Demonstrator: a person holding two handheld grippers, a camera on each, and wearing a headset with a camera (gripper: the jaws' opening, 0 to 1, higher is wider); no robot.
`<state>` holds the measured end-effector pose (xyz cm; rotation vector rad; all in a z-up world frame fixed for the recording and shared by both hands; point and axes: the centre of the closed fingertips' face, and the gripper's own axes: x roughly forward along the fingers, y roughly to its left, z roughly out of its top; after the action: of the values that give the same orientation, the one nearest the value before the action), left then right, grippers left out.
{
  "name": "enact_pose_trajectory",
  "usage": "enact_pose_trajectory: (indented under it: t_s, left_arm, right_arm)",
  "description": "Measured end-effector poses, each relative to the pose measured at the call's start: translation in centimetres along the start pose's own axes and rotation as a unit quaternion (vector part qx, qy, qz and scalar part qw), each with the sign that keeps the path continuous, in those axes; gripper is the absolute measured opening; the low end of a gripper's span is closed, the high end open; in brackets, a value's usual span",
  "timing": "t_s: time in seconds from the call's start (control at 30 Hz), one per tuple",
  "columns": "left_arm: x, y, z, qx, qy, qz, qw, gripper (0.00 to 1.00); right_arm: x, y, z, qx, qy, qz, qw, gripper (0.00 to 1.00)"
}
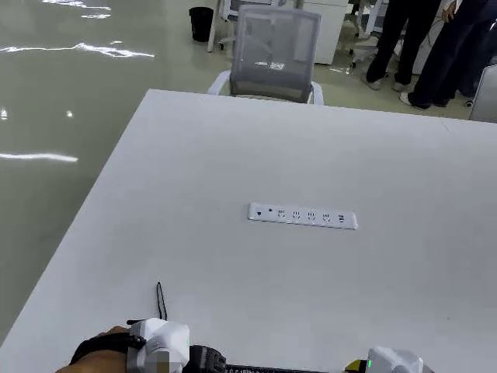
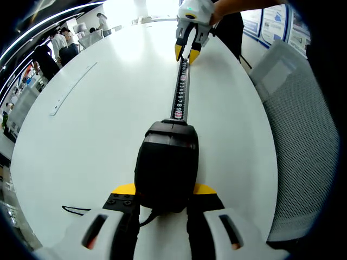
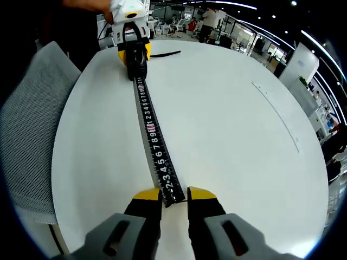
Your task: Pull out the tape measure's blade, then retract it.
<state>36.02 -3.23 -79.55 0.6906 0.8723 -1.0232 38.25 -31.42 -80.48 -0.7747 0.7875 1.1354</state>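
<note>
At the near edge of the worktop (image 1: 233,155), about 7 o'clock in the head view, the left hand-held gripper (image 2: 165,189) has its jaws clamped on both sides of the black tape measure (image 2: 166,162). From it the blade (image 3: 152,135) lies flat on the top, numbers up, running to the right hand-held gripper (image 3: 171,195) at 5 o'clock, whose jaws are nearly closed, nipping the blade's end. The pull-out looks done to me, so retraction is next. It is best to walk the right one straight back toward the case, feeding the blade in gently rather than releasing it to whip. Farther off toward 12 o'clock sit a power strip (image 1: 303,215) and a grey chair (image 1: 273,54).
</note>
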Motion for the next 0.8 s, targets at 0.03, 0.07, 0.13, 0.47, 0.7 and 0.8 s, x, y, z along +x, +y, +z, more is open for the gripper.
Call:
enact_pose_trajectory:
  t_s: [0.03,0.07,0.13,0.47,0.7,0.8]
  left_arm:
    - [0.08,-0.04,-0.06,0.001,0.001,0.001,1.0,0.3]
    - [0.2,-0.07,-0.15,0.002,0.004,0.002,1.0,0.3]
    - [0.45,-0.13,-0.32,0.005,0.009,0.006,0.9999,0.3]
    - [0.47,-0.01,-0.61,0.008,0.014,0.014,0.9998,0.3]
    - [0.31,0.16,-0.53,0.008,0.014,0.018,0.9997,0.31]
    - [-0.02,0.43,-0.55,-0.004,0.01,0.026,0.9996,0.32]
  right_arm:
    - [0.01,0.0,-0.03,0.001,0.0,0.0,1.0,0.17]
    - [-0.02,0.0,0.03,0.003,-0.001,-0.001,1.0,0.17]
    - [-0.02,0.0,0.04,0.001,0.0,-0.002,1.0,0.17]
    - [-0.15,-0.12,0.17,0.0,-0.007,-0.015,0.9999,0.18]
    - [-0.04,-0.27,0.13,-0.002,-0.001,-0.014,0.9999,0.18]
    - [-0.09,-0.28,0.08,0.001,0.001,-0.015,0.9999,0.18]
